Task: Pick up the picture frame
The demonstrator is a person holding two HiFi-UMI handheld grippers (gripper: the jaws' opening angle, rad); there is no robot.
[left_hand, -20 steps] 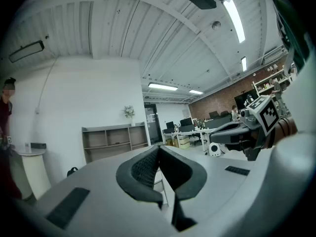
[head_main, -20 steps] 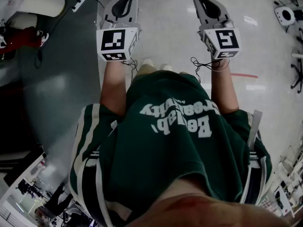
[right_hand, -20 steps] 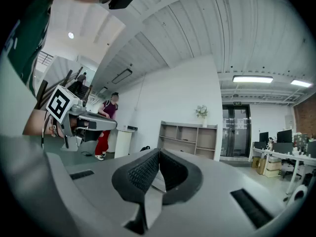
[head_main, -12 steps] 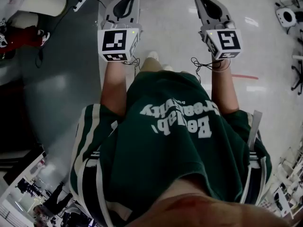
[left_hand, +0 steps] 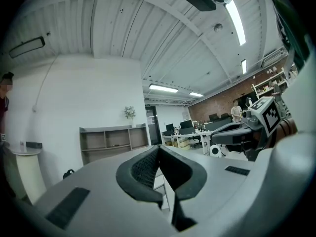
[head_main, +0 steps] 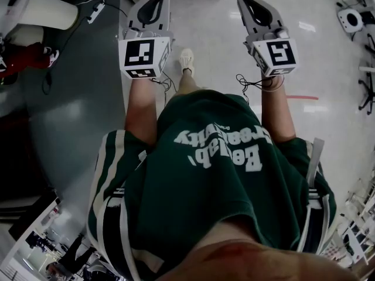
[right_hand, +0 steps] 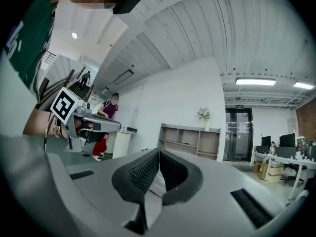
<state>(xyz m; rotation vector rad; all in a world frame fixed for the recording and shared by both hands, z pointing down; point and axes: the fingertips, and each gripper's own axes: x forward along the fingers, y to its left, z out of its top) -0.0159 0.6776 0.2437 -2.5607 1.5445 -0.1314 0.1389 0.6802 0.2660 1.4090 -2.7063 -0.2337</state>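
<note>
Presently, item by item.

Picture frame: not in any view. I cannot say where it lies, and its shape, colour and whatever carries it are all unseen.

Task status: nothing done as far as shown. By my judgement, finding the frame, reaching it, closing on it and lifting it are all left.

Left gripper (left_hand: 159,151): my jaws are pressed together, pad against pad, with nothing between them. I hold it level out in front of me.

Right gripper (right_hand: 159,156): the same, jaws closed and empty, level, well apart from the left one.

Below both: pale glossy floor (head_main: 217,45), with one shoe (head_main: 186,57) of mine showing between the two grippers in the head view.

Ahead of the jaws: a low open shelf unit (right_hand: 190,139) against a white wall (right_hand: 168,102), with a small plant (right_hand: 203,114) on its top edge. Its compartments are too small to tell what they hold.

Further off: office desks (left_hand: 190,131) with screens, toward the right in the left gripper view.

No surface with a frame on it shows.
</note>
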